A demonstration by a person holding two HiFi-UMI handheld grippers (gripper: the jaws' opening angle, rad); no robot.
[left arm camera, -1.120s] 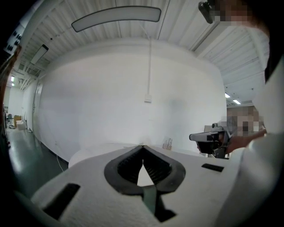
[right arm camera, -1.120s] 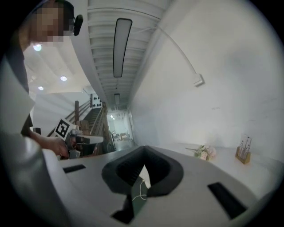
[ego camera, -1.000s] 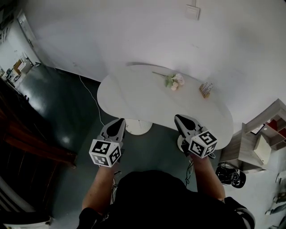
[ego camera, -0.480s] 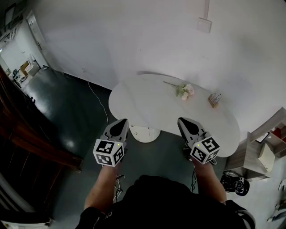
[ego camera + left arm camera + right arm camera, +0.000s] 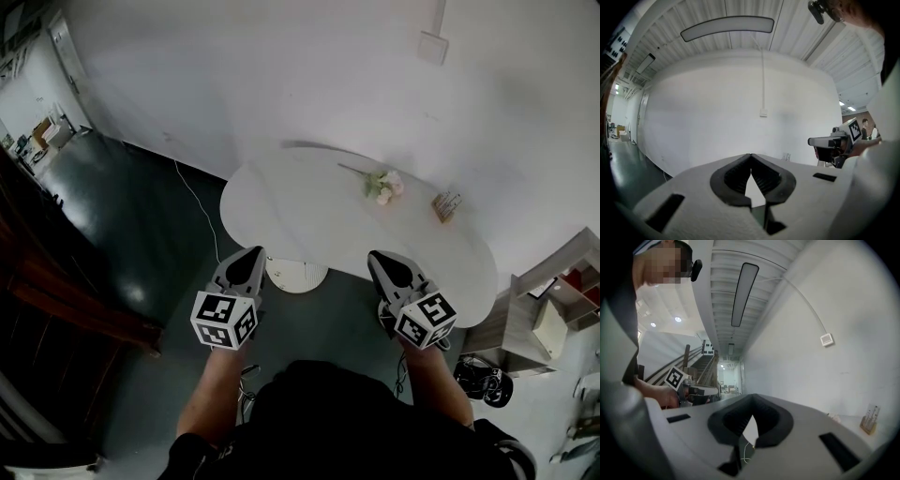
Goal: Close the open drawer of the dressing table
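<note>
At the far left a dark wooden railing (image 5: 66, 300) runs beside the dark green floor (image 5: 141, 225), and a thin white cable (image 5: 190, 202) trails across that floor toward the wall. The left gripper (image 5: 250, 253) hangs over the floor, its tips aimed at the near edge of the table; its jaws are closed tip to tip with nothing between them. Ahead of both grippers stands the white oval table (image 5: 300, 206), set against the white wall (image 5: 281, 84) on a round white base (image 5: 296, 275). From above only its top shows, and I cannot tell where the drawer is. A small bunch of pale flowers (image 5: 382, 185) lies on the back of the tabletop, and a small holder (image 5: 446, 204) stands further right. A white box (image 5: 432, 47) is fixed to the wall above. The right gripper (image 5: 380, 256) is held level with the left one and well apart from it, also pointing at the table's near edge, its jaws pressed together and empty. At the far right a wooden shelf unit (image 5: 562, 300) stands beside the table, with a dark round object (image 5: 483, 380) on the floor before it.
</note>
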